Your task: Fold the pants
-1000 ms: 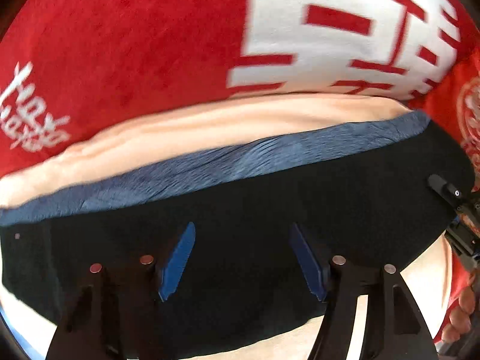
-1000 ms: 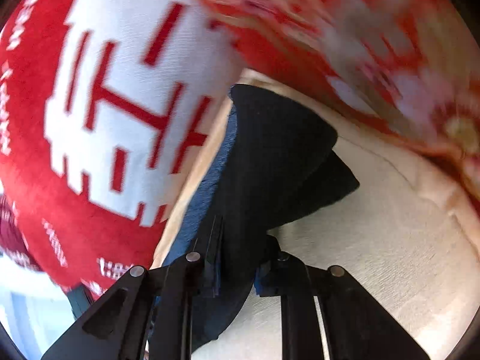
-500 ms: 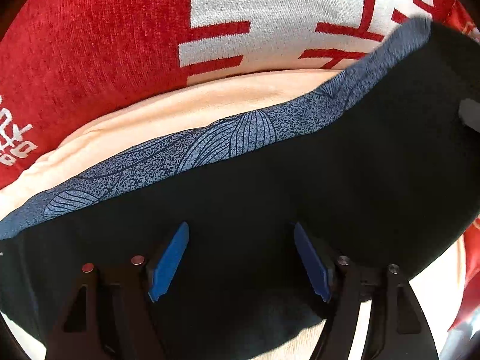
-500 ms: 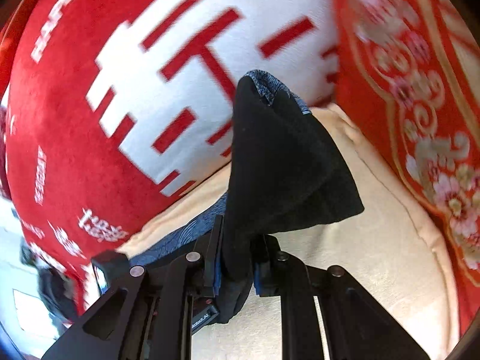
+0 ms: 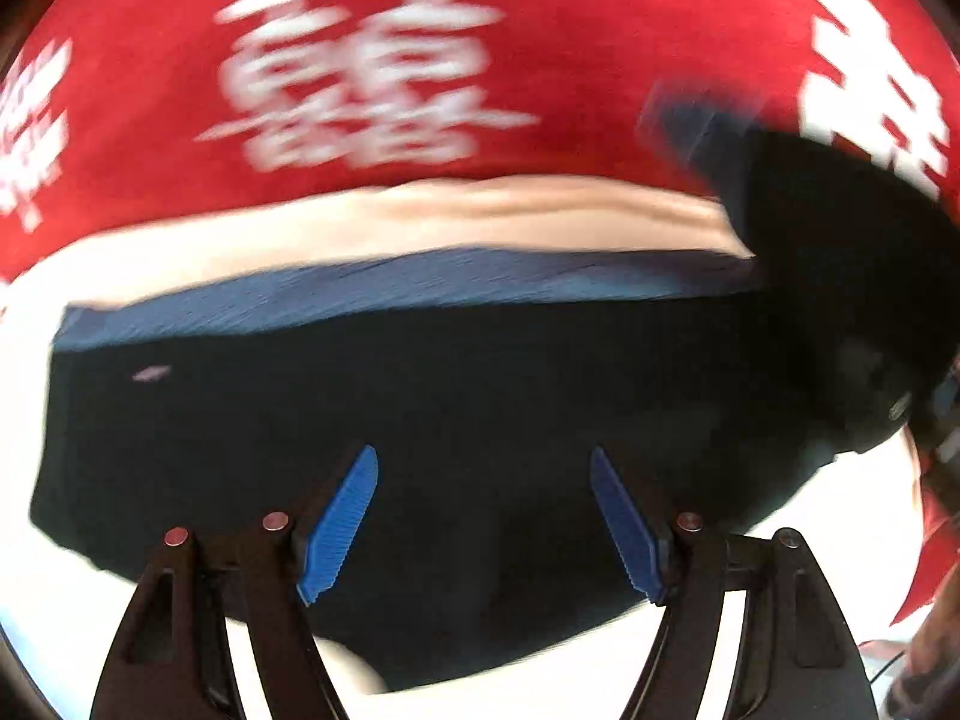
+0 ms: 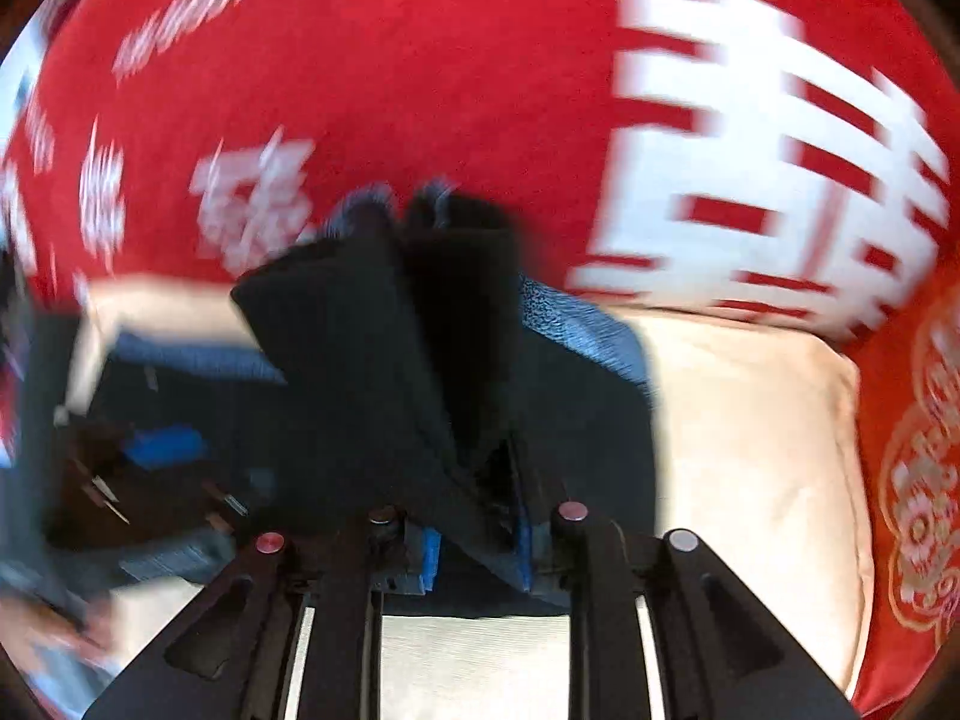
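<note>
Red cushions (image 5: 540, 60) with white lettering back my whole view, blurred, above a cream seat (image 6: 750, 420). The pants (image 5: 450, 420) lie flat across that seat, dark with a blue band along the far edge. My left gripper (image 5: 483, 516) hangs spread wide over them, gripping nothing. My right gripper (image 6: 477, 546) is clamped on a raised fold of the pants at their right end.
</note>
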`<state>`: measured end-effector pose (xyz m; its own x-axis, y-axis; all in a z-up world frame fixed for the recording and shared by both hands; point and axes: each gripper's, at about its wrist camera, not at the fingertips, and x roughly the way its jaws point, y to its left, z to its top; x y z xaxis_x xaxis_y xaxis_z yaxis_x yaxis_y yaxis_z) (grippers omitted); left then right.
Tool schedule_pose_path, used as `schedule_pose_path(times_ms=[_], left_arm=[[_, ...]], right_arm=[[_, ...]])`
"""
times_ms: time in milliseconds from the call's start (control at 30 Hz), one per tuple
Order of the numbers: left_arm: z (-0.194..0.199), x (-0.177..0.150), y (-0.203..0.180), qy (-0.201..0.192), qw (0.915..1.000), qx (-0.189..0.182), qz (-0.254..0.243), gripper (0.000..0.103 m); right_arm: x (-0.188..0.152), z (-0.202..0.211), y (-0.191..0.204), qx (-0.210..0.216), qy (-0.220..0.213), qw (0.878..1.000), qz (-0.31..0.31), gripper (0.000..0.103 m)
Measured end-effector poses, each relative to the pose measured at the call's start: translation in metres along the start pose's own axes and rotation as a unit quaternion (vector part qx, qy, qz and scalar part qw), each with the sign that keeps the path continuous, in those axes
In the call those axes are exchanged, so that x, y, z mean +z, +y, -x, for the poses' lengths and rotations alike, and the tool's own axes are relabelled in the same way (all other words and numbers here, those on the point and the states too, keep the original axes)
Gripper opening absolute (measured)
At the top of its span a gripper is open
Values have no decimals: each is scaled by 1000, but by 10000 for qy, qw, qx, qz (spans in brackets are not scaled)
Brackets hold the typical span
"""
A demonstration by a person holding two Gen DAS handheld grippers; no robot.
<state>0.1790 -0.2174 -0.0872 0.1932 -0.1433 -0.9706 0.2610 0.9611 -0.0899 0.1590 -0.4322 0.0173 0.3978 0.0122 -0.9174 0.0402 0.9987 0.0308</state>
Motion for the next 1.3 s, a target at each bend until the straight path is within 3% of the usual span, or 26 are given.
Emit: schedule_pose_path(times_ms=[67,133,167,200,233,300,367,433,500,533,567,633,700,800,900,1133,1167,1200,1233,1300], left_arm=[[-2,-6,30,125,9996,197,160,75],[-1,-11,51,249,9990,248,275,75],[2,-14,62,278,9989,210,318,75],[4,-15,67,291,9989,171,314,75],[5,-13,72,318,9990,104,283,75],[5,-23,66,351,9991,-112,209,75],[14,-24,60,386,9979,-475,192,75],[21,-21,49,420,9951,-871,189,75],[26,-10,36,417,9901,-1323,237,75],[27,-7,35,426,9877,-1481,255,75],[27,-2,28,480,9845,-1672,245,75],[13,19,17,537,9835,-1714,207,75],[4,21,12,536,9828,-1755,221,75],[-8,32,1,692,9771,-1988,308,75],[-38,39,-19,844,9781,-1897,130,75],[-43,42,-31,823,9762,-2004,67,74],[-48,42,-33,925,9740,-2069,53,62],[-54,41,-36,1017,9726,-2092,50,51],[-59,41,-37,1097,9734,-2011,47,48],[-57,40,-36,1065,9740,-1998,108,48]], right_arm=[[-14,-34,47,-282,407,9963,706,32],[-33,-57,88,-826,776,9825,1476,38],[-39,-55,101,-1017,737,9778,1680,40],[-45,-43,106,-982,639,9787,1688,49],[-48,-30,104,-656,625,9853,1450,59],[-51,-7,87,87,673,9957,631,66],[-55,7,56,864,715,9925,-483,66],[-59,7,22,1437,712,9722,-1704,66],[-66,-4,-14,2024,647,9332,-2899,65],[-71,-14,-33,2295,605,9055,-3516,60],[-73,-19,-42,2435,563,8914,-3782,58],[-77,-33,-55,2848,448,8571,-4270,53],[-77,-41,-60,3113,431,8364,-4492,54],[-78,-55,-58,3259,655,8184,-4688,54],[-90,-60,-58,3209,900,8066,-4882,54],[-98,-78,-78,3389,567,7619,-5491,52],[-96,-87,-77,3425,637,7539,-5570,45],[-97,-95,-77,3449,734,7440,-5675,10],[-98,-102,-76,3410,911,7392,-5736,5],[-99,-96,-82,3406,904,7399,-5731,5]])
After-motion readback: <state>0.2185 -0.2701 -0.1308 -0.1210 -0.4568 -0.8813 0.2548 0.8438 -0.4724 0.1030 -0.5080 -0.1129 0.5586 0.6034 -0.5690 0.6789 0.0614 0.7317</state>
